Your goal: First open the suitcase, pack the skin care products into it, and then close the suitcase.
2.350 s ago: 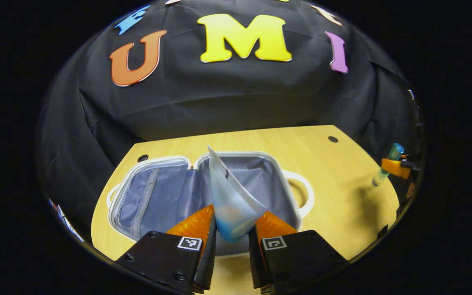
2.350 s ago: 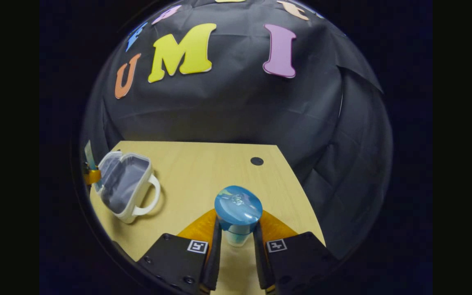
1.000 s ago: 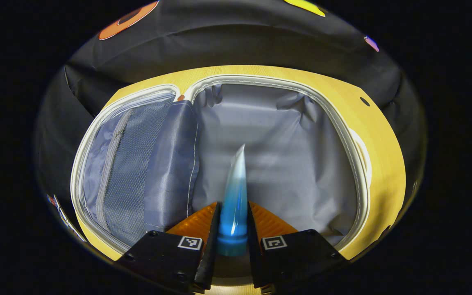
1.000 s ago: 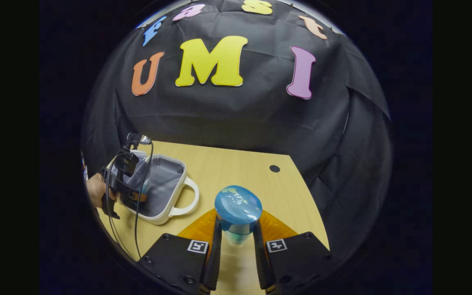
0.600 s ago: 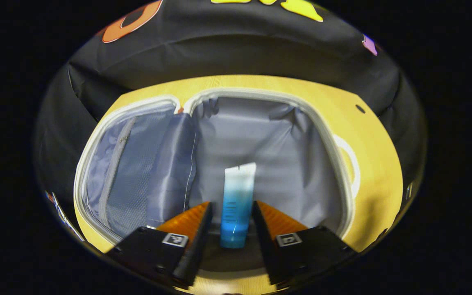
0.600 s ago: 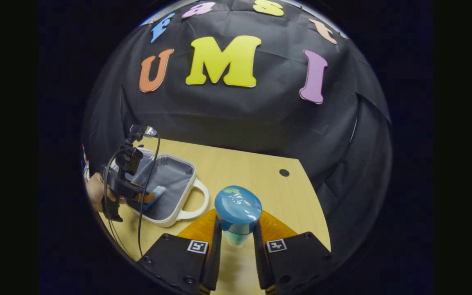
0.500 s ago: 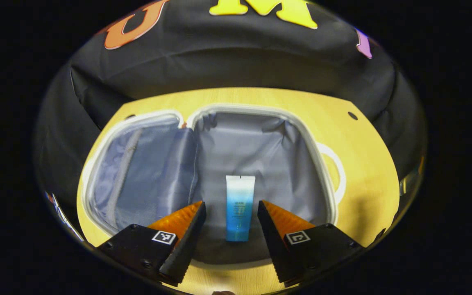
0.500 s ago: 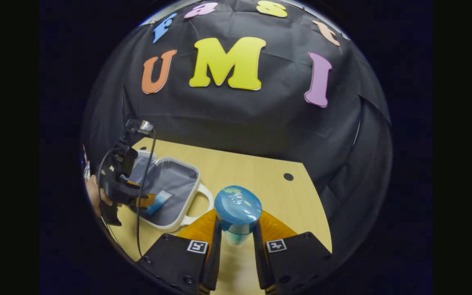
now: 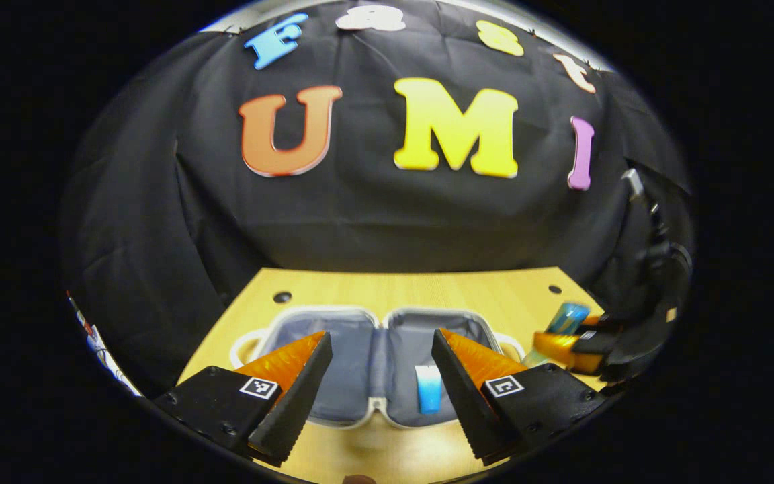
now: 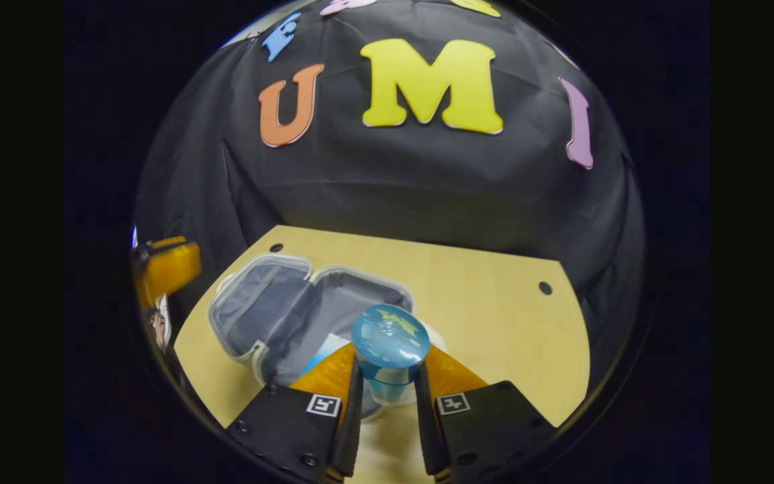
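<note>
The left gripper has lifted away, jaws spread and empty, leaving the blue tube inside the open suitcase. The right gripper stays clamped on a blue-capped bottle. No label is legible.

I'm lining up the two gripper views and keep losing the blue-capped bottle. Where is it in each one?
Left gripper view: the blue-capped bottle is at the right edge, held in the right gripper, just right of the open suitcase.
Right gripper view: the bottle is at bottom centre, clamped between that gripper's own fingers, over the suitcase's near half.
Shared landmark: the open suitcase with the blue tube lying in it.
</note>
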Tool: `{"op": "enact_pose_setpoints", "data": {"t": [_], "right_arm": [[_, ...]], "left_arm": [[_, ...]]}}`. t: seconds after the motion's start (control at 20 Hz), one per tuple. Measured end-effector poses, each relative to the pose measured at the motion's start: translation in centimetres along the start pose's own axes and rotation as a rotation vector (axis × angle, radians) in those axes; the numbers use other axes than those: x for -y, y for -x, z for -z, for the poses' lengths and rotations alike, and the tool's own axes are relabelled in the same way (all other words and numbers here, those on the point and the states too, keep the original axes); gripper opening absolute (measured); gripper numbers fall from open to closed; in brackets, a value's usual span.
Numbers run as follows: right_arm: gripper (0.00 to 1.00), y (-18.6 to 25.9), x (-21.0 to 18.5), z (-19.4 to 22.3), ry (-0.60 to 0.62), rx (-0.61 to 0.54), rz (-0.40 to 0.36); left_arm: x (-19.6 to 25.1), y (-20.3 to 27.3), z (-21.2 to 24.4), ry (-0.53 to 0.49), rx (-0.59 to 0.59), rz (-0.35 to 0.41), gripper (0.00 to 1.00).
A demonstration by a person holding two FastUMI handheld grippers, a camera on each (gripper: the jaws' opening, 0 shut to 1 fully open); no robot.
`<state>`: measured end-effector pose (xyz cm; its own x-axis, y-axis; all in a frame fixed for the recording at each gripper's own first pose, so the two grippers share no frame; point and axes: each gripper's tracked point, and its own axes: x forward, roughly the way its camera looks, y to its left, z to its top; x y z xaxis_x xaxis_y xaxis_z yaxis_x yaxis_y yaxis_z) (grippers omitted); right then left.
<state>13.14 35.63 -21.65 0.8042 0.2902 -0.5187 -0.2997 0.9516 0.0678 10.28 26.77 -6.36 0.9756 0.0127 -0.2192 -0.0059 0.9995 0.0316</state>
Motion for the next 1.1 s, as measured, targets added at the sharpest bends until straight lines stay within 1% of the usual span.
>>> {"op": "enact_pose_setpoints", "data": {"t": [0.1, 0.15, 0.25, 0.4, 0.45, 0.5, 0.6, 0.75, 0.9, 1.0, 1.05, 1.1], "right_arm": [[0.34, -2.3, -1.9, 2.2, -0.016, -0.074, -0.013], [0.35, -3.5, -2.6, 3.6, -0.025, -0.116, -0.007], [0.35, -5.2, -3.4, 5.9, -0.057, -0.182, 0.008], [0.35, -5.9, -4.2, 8.1, -0.082, -0.256, 0.032], [0.35, -6.0, -4.4, 7.6, -0.097, -0.232, 0.037], [0.34, -6.4, -4.5, 7.6, -0.105, -0.251, 0.038], [0.35, -7.2, -4.7, 7.2, -0.108, -0.245, 0.054], [0.35, -9.0, -4.5, 6.4, -0.139, -0.250, 0.086], [0.35, -11.5, -4.0, 6.4, -0.190, -0.297, 0.122], [0.35, -13.0, -3.7, 7.3, -0.216, -0.343, 0.147], [0.34, -13.8, -3.5, 7.8, -0.225, -0.366, 0.163], [0.34, -14.2, -3.3, 8.2, -0.234, -0.386, 0.181]], "left_arm": [[-2.0, 2.1, -3.6, 0.006, 0.126, 0.001, 0.95], [-2.5, 2.8, -5.1, 0.011, 0.168, 0.009, 0.95], [-3.8, 3.9, -5.8, 0.007, 0.208, 0.001, 0.95], [-6.5, 5.0, -7.1, -0.007, 0.234, -0.022, 0.95], [-7.0, 5.0, -7.2, 0.000, 0.239, -0.011, 0.95], [-7.3, 4.9, -6.8, 0.009, 0.240, 0.000, 0.95], [-8.5, 4.7, -6.1, 0.024, 0.227, -0.005, 0.95], [-10.0, 4.1, -5.5, 0.025, 0.215, -0.029, 0.95], [-12.1, 3.6, -5.3, 0.025, 0.214, -0.054, 0.95], [-13.3, 3.0, -4.2, 0.034, 0.192, -0.070, 0.95], [-14.0, 2.8, -3.4, 0.033, 0.173, -0.086, 1.00], [-14.7, 2.7, -2.7, 0.032, 0.156, -0.104, 0.95]]}}
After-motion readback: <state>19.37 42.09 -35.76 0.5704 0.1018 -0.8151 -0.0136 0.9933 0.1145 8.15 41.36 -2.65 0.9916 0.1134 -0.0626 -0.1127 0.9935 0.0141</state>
